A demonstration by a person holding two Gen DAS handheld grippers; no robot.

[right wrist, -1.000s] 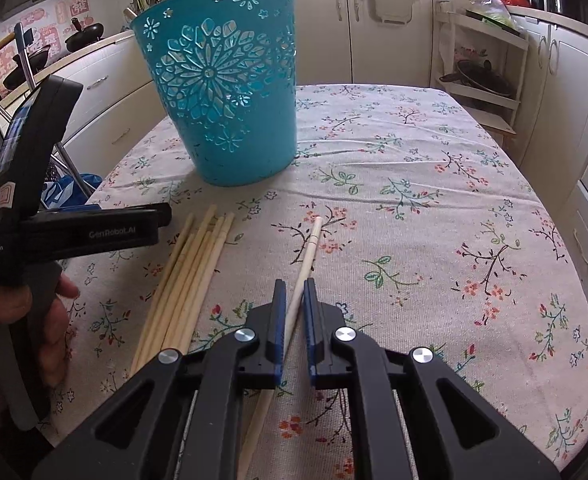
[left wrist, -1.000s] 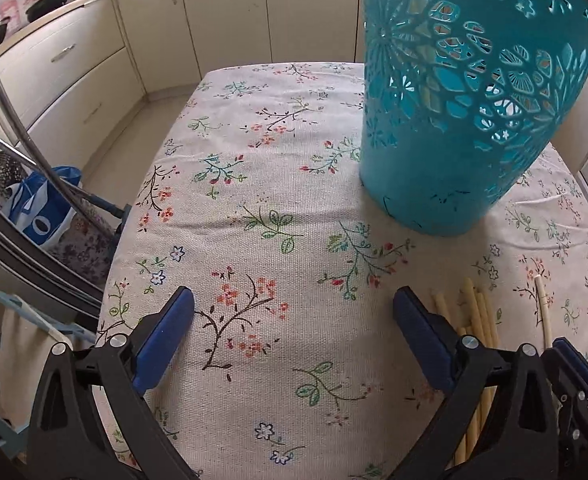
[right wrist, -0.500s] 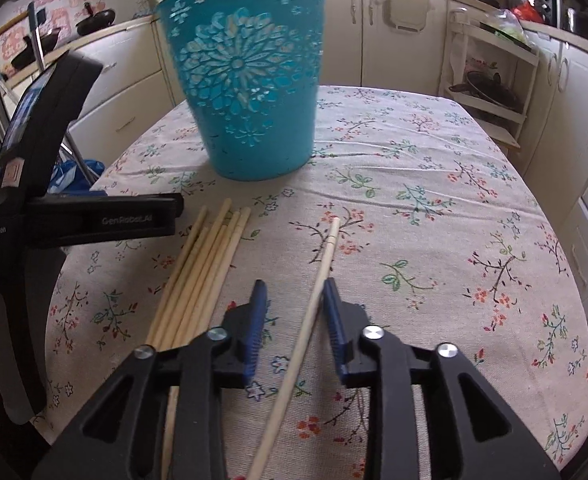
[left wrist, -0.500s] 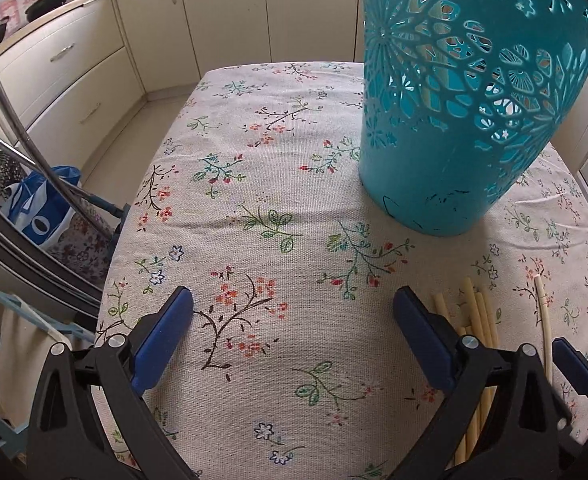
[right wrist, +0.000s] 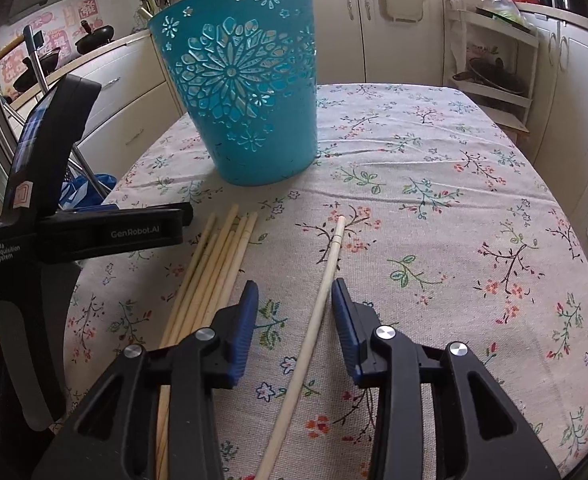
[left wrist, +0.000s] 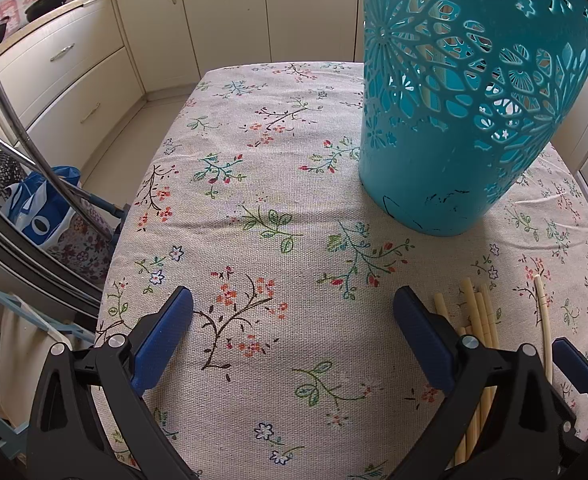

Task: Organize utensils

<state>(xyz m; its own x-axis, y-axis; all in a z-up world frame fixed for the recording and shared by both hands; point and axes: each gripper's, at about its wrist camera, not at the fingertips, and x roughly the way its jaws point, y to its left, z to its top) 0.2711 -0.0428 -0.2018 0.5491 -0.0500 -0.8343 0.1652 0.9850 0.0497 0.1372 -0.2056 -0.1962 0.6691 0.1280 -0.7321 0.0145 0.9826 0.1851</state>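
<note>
A single pale wooden chopstick lies on the floral tablecloth between the jaws of my right gripper, which is open and does not touch it. A bundle of several chopsticks lies just to its left. A teal cut-out basket stands upright behind them. My left gripper is open and empty over bare cloth, left of the bundle. The basket is at the upper right of the left wrist view, and the single chopstick lies at its right edge.
The table has a rounded edge on the right. Cream kitchen cabinets surround it. A shelf rack stands at the back right. A blue bag and metal tubes are on the floor to the left.
My right gripper was nearly shut around the single chopstick and has opened wide, pulling back slightly. The chopstick lies on the cloth. My left gripper has barely moved.
</note>
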